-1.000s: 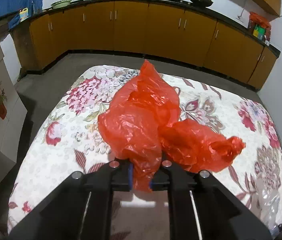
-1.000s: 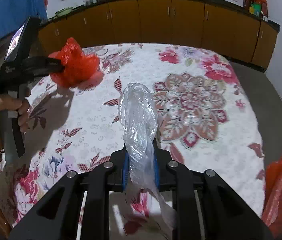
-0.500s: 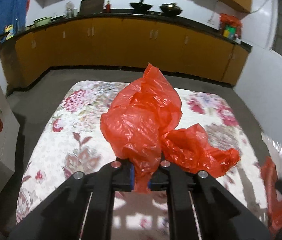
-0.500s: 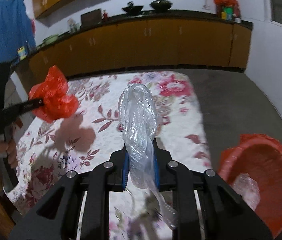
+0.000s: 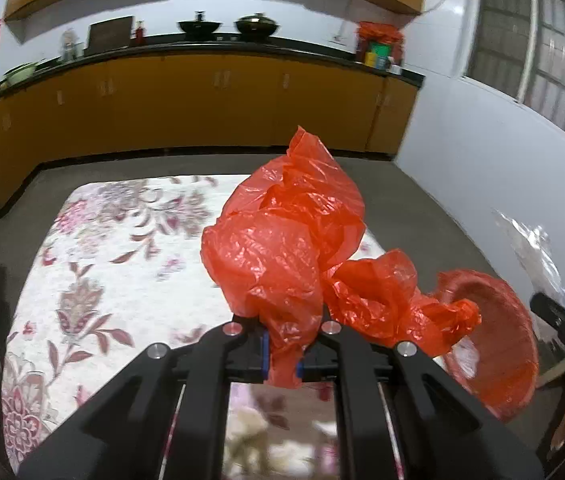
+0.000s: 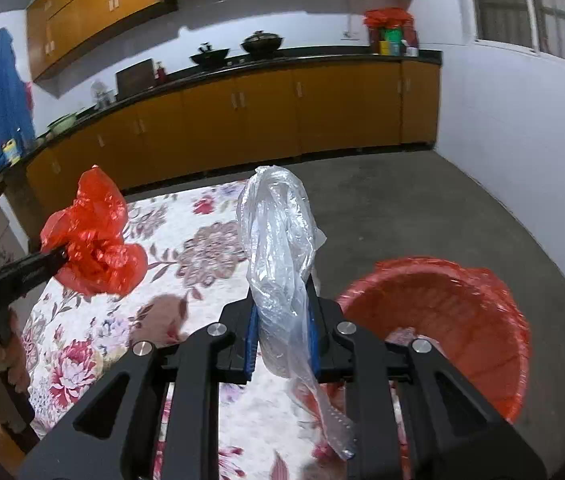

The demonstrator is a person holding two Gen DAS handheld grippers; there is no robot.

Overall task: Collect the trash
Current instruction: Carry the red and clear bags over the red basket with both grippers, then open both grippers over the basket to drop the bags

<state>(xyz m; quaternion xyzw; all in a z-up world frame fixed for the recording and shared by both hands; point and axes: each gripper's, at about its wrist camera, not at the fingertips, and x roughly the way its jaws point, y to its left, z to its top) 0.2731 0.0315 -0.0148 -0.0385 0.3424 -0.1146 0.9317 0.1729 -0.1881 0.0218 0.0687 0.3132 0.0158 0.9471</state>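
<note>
Now we hold a piece of trash in each gripper, both lifted clear of the floral cloth (image 5: 122,264) below. Our left gripper (image 5: 282,350) has its fingers (image 5: 265,350) pressed nearly together on the red plastic bag (image 5: 286,248), pinching it at its lower neck. A short tail of the bag hangs behind the fingers toward the camera, while the bulk billows up and away beyond the fingertips. Its long axis runs roughly in line with the fingers, its peak pointing away from us, and a second crumpled lobe trails off to the right.

Our right gripper (image 6: 284,340) pinches the clear plastic bag (image 6: 280,248) between its fingers (image 6: 251,340), which stand slightly apart with the film bunched between them. This bag stands upright from the fingers as a tall, narrow twist, its rounded top pointing away from the camera, and a thin strip dangles down behind the fingers.

Just right of the right gripper and lower down sits the red basket (image 6: 462,320), open side up, with something pale inside. From the left view the same basket lies to the right, near the red bag's trailing lobe.
</note>
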